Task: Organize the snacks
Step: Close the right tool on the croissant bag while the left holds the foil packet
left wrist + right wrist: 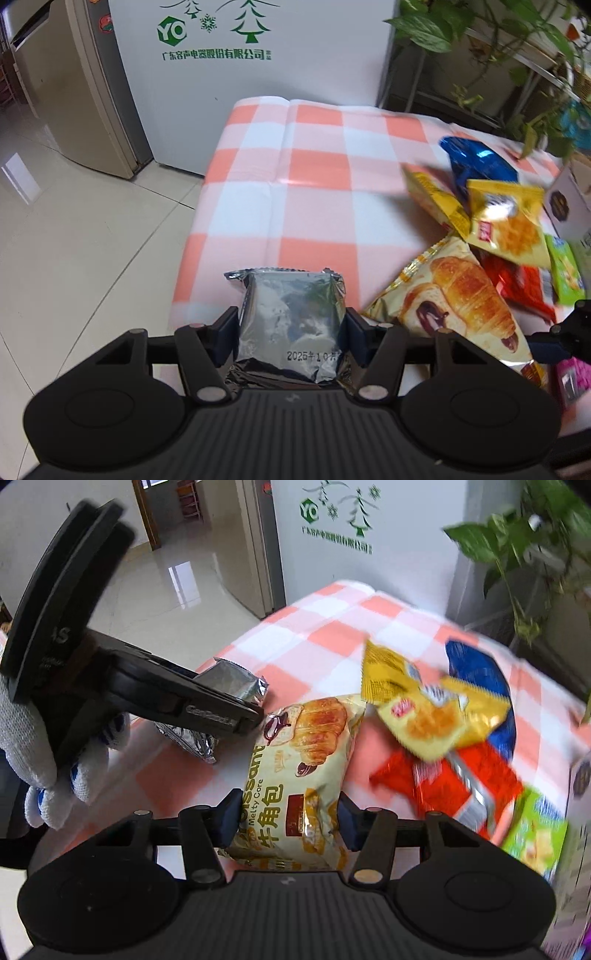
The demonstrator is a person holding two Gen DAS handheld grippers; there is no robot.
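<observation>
While the left gripper [290, 326] is clamped on the silver foil packet [291, 317] above the checked cloth [314, 173], the croissant pack [295, 775] is pinched by the right gripper [288, 816]; each should be carried level and set well apart from the heaped snacks [439, 716].

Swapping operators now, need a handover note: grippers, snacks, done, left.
Left gripper: shut on the silver foil packet, held over the near edge of the checked cloth.
Right gripper: shut on the croissant pack.
Other snacks: yellow packets, blue packet, red packet and green packet lie heaped at the cloth's right side.
Done: nothing visibly sorted.
Left: place both held packs, then sort the heap.
</observation>
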